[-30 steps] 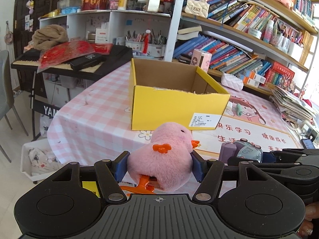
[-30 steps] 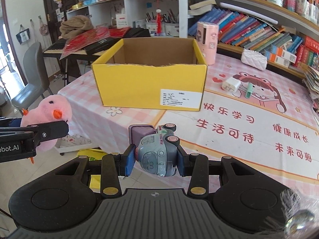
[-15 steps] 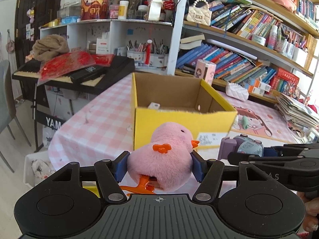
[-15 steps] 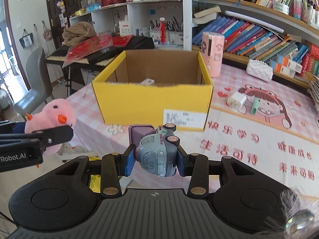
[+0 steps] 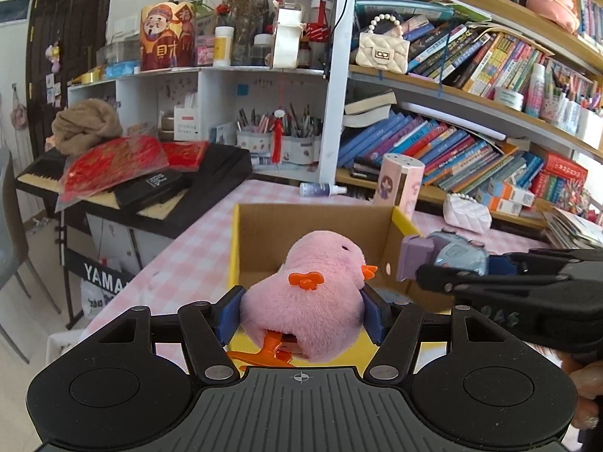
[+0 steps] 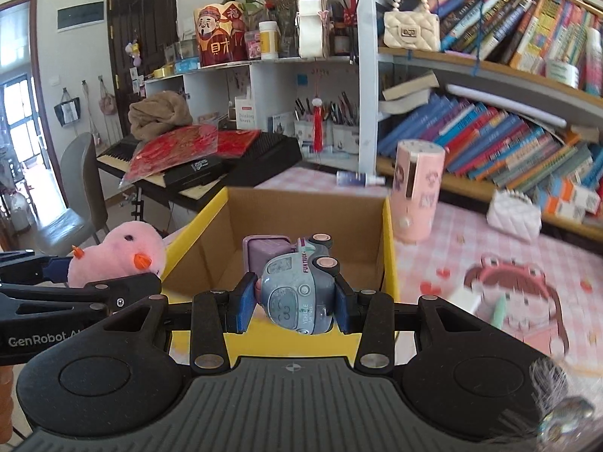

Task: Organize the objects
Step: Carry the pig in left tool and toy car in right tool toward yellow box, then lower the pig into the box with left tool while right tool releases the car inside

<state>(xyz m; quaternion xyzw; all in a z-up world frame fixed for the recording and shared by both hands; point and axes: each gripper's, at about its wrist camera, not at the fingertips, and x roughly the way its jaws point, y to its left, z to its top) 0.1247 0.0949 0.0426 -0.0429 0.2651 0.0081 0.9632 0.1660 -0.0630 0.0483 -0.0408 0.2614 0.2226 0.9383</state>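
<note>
Two tools carrying toys above an open box on a desk.
The left tool (image 5: 301, 310) is clamped on a pink plush chick (image 5: 307, 293); the right tool (image 6: 292, 303) is clamped on a grey-blue toy car (image 6: 296, 286). Both toys hang over the near edge of the yellow cardboard box (image 6: 388, 248) on the pink-checked desk (image 5: 196, 248).

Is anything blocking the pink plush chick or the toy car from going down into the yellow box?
Nothing visible does. The pink plush chick and toy car are held near the open top of the yellow box, with its cardboard interior unobstructed beyond them.
</note>
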